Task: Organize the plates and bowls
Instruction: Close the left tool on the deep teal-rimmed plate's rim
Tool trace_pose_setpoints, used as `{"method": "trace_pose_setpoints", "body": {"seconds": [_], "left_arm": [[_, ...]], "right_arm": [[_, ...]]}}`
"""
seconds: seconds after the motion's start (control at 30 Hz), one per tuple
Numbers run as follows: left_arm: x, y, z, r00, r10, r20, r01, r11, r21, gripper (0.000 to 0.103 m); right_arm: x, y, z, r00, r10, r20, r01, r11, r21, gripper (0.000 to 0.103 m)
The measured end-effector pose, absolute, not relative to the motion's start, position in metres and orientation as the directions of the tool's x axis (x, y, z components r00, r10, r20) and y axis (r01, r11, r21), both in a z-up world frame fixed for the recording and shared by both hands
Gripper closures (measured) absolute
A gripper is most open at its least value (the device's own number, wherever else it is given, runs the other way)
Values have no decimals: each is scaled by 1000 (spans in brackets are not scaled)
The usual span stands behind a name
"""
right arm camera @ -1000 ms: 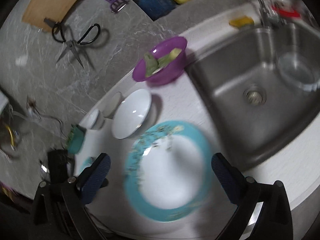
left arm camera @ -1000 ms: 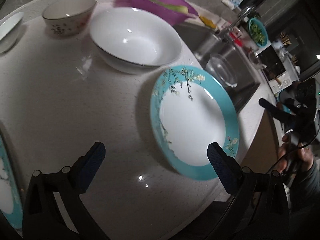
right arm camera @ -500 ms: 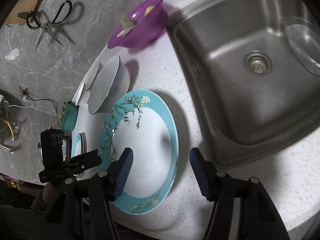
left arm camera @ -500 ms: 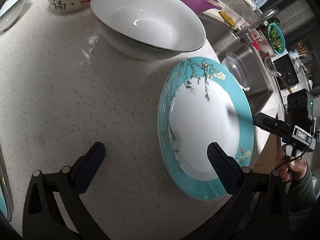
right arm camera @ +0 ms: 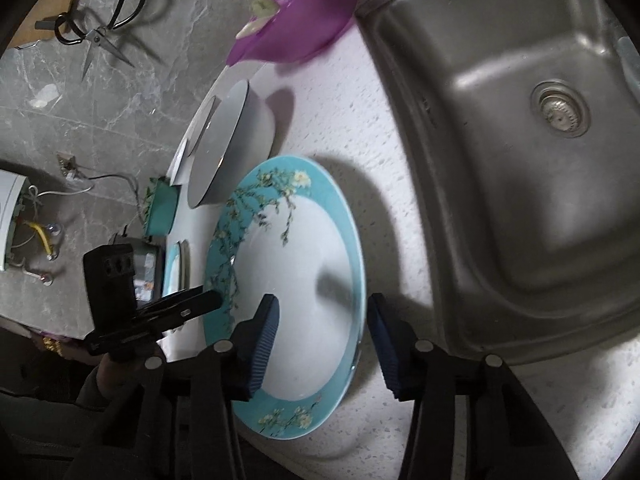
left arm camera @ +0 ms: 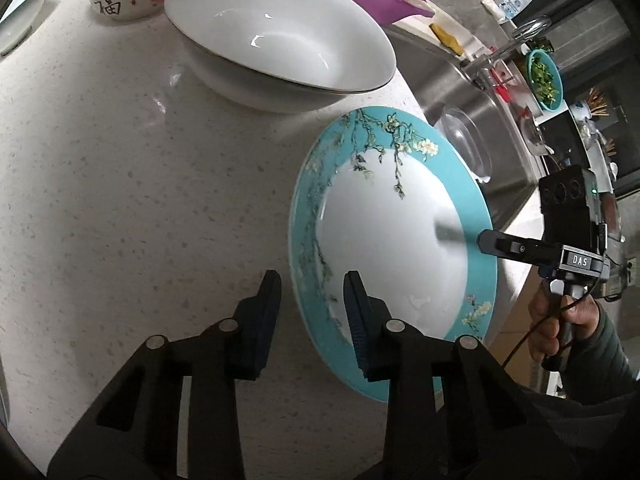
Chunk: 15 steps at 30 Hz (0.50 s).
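The surface is a pale speckled stone top with a steel sink alongside. Closest is the teal-rimmed plate, sitting flat near the sink edge with a white bowl just behind it. The plate looks like glazed ceramic, so I'd guess stiff, slick and chippable; the thin rim is the only real place to grab. The purple bowl has pale food pieces in it; the white one is empty. The left claw and right claw both straddle opposite rims, part-open, not pinching yet.
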State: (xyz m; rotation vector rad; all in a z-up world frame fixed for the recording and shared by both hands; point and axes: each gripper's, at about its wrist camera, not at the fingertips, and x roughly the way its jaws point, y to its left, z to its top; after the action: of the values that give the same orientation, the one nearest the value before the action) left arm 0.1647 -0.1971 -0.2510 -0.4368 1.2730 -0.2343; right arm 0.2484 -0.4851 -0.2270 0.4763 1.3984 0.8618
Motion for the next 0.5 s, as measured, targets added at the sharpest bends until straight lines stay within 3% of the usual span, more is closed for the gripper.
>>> {"method": "trace_pose_setpoints", "body": {"seconds": [0.1,0.23,0.33,0.4,0.43,0.5], "left_arm": [[166,-197,-252,290,-414,-863,-75,889,-452,73],[170,-196,-253,295,-422,-857,-80,883,-462,80],[171,-198,-253,299,-410,-862,-79,889,-450,81],[172,-196,-254,305,-411,-859,-87,886,-455,85],[172,-195,-254,307,-408,-860,-94,886,-454,88],[171,-194,-255,312,-409,-858,-103,883,-458,89]], "right_arm": [[253,-485,-229,-75,788,-611,-217,585,782,44],[257,-480,-226,-87,775,-626,-231,595,770,46],[259,-480,-229,-84,745,-662,-223,634,741,65],[261,-484,-235,-86,722,-687,-202,662,722,92],[262,-487,-238,-89,717,-691,-191,668,719,98],[262,-487,-238,-93,714,-694,-200,669,716,98]]}}
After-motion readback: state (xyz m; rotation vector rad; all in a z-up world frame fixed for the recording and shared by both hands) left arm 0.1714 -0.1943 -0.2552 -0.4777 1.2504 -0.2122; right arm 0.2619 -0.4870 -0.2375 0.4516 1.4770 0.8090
